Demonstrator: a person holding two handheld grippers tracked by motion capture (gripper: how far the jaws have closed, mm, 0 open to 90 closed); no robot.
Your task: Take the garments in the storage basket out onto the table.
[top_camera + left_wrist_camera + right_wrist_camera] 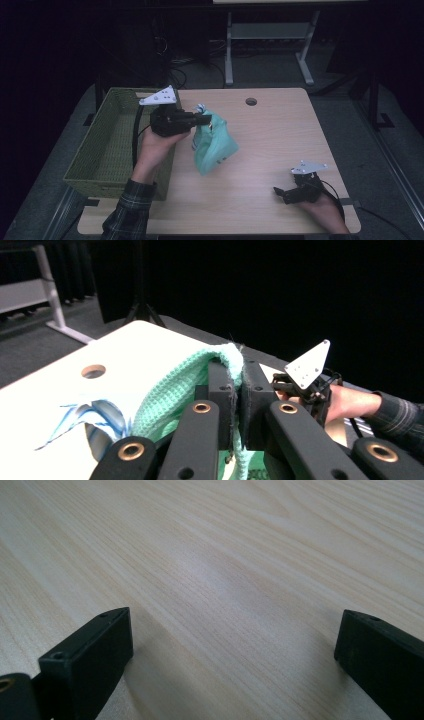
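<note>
High view: mint cloth (216,145) in left hand-held gripper (204,119), beside basket (107,145) rim

A dim room: grey floor (265,70), a white-framed desk (270,35) beyond the table (280,130).

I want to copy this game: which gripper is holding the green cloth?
The left gripper, by the basket, pinches the cloth; the right gripper is open over bare table.

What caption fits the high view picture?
Left gripper lifts a mint-green cloth beside a green basket.
</note>
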